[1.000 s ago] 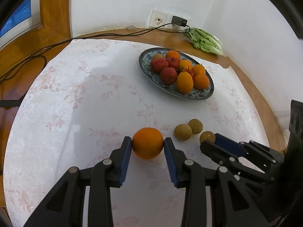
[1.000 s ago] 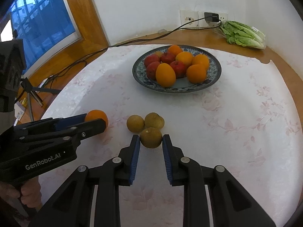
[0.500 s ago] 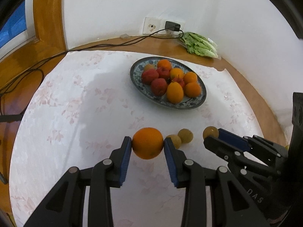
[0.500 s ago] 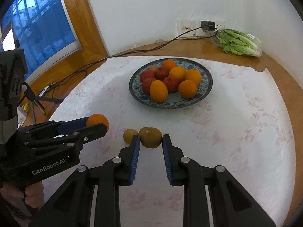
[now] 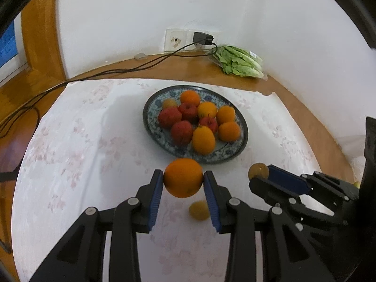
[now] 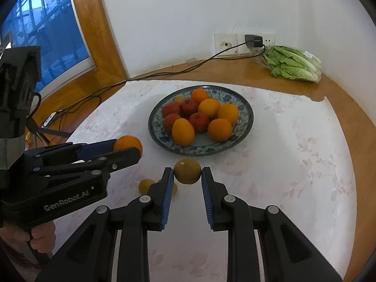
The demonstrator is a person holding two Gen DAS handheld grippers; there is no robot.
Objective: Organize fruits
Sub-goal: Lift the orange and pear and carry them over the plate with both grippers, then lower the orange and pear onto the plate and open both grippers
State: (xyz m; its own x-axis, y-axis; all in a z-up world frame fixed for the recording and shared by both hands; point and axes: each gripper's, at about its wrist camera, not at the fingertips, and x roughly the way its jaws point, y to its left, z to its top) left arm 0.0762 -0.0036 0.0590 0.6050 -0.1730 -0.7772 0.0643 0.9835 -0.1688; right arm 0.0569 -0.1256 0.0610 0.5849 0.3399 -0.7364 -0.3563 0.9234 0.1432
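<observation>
Item 1, nearest: my left claw (image 5: pixel 183 184), pinching an orange (image 5: pixel 183 177) at its widest girth, clear of the tabletop (image 5: pixel 70 164). Seen from the right wrist view, its body reads "GenRobot.AI".

Item 2: my right claw (image 6: pixel 187 176), pinching a brown-green round fruit (image 6: pixel 187 171), likewise lifted off the cloth.

Item 3: two small yellow-brown fruits (image 6: pixel 145 186) lying loose on the tabletop just below and left of the right claw, one partly hidden behind its finger. Not yet gathered.

Item 4, middle distance: patterned blue plate (image 6: pixel 246 127) holding oranges and red apples (image 6: pixel 199 122), heaped close. Judged destination for both carried fruits.

Item 5, far: bagged lettuce (image 6: pixel 293 65) against the wall, bearing a small white label too small to read; wall socket with black plug (image 6: pixel 253 41) and cable.

Risks, as I judge them: both fruits are round and held on narrow contact, so a jolt may roll them out. The plate is crowded; a fruit set on the heap could slide and knock another over the rim. Two claws converging on one plate could collide.
</observation>
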